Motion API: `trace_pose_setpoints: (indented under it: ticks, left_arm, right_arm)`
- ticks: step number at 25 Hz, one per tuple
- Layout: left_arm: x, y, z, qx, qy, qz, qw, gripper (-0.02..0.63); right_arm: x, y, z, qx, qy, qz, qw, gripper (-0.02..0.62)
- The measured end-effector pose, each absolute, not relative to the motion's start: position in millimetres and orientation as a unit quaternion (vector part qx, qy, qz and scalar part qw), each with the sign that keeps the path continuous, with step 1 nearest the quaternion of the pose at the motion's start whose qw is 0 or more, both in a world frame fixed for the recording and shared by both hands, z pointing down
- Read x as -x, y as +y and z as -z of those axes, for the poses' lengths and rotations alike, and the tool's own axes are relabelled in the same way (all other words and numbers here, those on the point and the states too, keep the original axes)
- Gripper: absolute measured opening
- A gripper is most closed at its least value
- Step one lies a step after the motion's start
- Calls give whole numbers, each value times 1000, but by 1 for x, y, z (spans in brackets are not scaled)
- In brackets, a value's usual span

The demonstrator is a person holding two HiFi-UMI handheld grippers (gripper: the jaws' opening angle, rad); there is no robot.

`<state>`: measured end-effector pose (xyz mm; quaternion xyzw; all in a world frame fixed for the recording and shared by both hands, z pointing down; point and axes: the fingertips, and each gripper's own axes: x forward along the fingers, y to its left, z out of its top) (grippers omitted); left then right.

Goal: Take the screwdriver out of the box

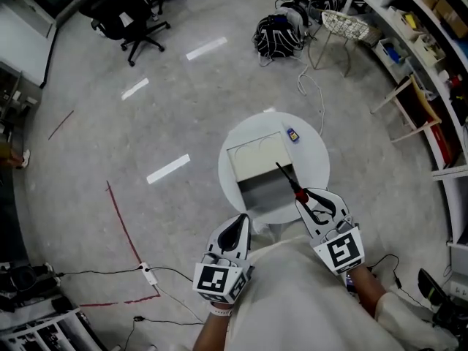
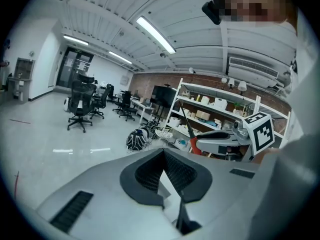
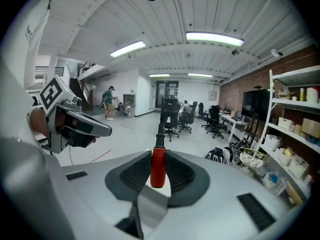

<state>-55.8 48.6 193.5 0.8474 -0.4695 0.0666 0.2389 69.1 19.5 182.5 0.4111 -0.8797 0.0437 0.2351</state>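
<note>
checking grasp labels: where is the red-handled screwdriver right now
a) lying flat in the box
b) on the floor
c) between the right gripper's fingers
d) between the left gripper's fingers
c: the right gripper view shows the screwdriver with its red handle clamped between the fingers of the right gripper.

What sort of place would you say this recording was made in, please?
Probably an open-plan lab or workshop office: wheeled office chairs stand about, stocked shelves line a brick wall, and cables trail across the floor.
</note>
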Motion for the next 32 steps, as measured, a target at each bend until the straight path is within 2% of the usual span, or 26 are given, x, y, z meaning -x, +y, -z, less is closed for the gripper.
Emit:
trace_pose_setpoints:
  ticks: [6,32]
  left_arm:
    - [49,53,-188,-855,-463,-65,223,11]
    - [38,55,-174,-864,-459,-54,200,11]
  right_arm:
    - [-78,25,-174,-431,-879,-40,198,143]
    - [-91,34,-165,-444,-875,-42,188,143]
